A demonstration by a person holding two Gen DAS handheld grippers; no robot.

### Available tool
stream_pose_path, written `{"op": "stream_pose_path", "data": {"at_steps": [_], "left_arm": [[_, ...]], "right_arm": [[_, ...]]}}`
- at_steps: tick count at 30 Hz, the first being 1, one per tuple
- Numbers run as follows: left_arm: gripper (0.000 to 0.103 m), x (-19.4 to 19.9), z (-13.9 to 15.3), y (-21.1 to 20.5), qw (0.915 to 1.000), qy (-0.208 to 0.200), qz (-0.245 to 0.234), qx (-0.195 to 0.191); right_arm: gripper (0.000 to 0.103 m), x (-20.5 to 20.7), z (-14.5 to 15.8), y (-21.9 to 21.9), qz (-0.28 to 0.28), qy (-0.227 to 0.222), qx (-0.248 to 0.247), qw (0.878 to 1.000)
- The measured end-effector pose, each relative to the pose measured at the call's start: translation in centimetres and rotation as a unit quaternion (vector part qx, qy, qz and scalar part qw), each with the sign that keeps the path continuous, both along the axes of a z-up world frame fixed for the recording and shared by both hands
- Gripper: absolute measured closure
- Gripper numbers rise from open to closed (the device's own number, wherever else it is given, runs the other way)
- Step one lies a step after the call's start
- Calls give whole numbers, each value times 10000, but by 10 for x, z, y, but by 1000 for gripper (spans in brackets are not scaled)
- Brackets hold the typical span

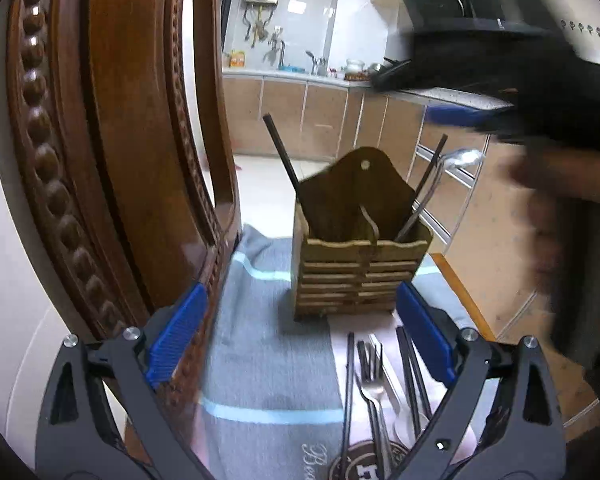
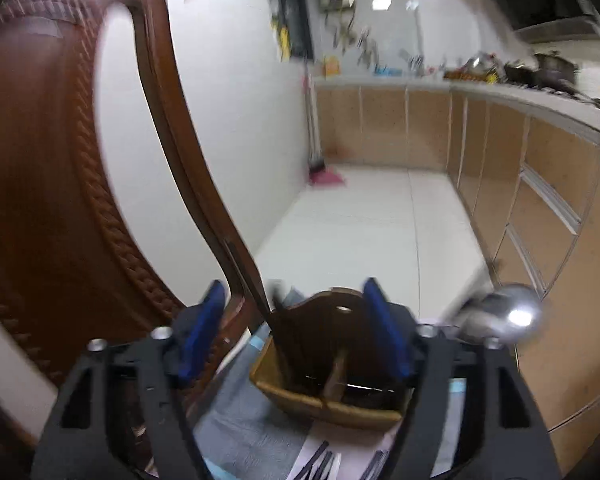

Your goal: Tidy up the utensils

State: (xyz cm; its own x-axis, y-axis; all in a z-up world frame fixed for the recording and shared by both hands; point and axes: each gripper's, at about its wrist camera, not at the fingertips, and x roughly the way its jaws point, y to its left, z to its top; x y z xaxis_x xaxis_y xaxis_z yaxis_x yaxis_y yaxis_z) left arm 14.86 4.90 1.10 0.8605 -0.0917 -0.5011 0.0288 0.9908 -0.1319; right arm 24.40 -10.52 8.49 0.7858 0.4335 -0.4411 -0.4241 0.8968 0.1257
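Observation:
A slatted wooden utensil holder (image 1: pixel 352 272) stands on a grey cloth (image 1: pixel 268 352) straight ahead of my left gripper (image 1: pixel 300 336), which is open and empty. One dark chopstick (image 1: pixel 284 160) leans in the holder's left compartment. Another chopstick and a metal spoon (image 1: pixel 460 158) lean in the right one. A fork (image 1: pixel 374 384) and several dark chopsticks (image 1: pixel 412 372) lie flat by the left gripper's right finger. My right gripper (image 2: pixel 296 332) hovers open just above the holder (image 2: pixel 332 400), holding nothing. The spoon's bowl (image 2: pixel 504 316) shows blurred outside its right finger.
A carved brown chair back (image 1: pixel 112 140) rises close on the left, touching distance from the left finger. The wooden table edge (image 1: pixel 460 292) runs past the holder on the right. A person's hand (image 1: pixel 560 176) is blurred at upper right. Kitchen cabinets (image 2: pixel 500 168) and pale floor lie beyond.

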Motion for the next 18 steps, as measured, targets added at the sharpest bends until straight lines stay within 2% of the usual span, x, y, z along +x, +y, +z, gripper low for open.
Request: {"op": "stream_pose_path", "data": {"at_steps": [3, 4, 7, 10, 11, 13, 15, 18], "left_arm": [[9, -4, -4, -7, 9996, 218, -134, 72], [9, -6, -5, -10, 9994, 281, -179, 111], [9, -19, -8, -21, 9980, 456, -395, 212], [9, -42, -9, -31, 9974, 427, -471, 334], [9, -51, -11, -33, 9973, 441, -472, 351], [9, -67, -20, -39, 9963, 601, -535, 305], [10, -84, -32, -49, 9940, 840, -668, 234], [12, -104, -40, -64, 9922, 942, -762, 287]], "right_arm": [[7, -54, 2, -58, -315, -361, 495, 9976], [5, -78, -8, -82, -499, -421, 628, 9959], [5, -119, -43, -120, -713, -186, 629, 9953], [5, -158, -93, -152, -1152, 141, 574, 9916], [5, -168, -110, -162, -1325, 466, 507, 9888], [5, -177, -124, -168, -1368, 782, 506, 9862], [5, -192, -129, -168, -1329, 852, 369, 9868], [5, -216, -137, -159, -1110, 853, 158, 9900]]}}
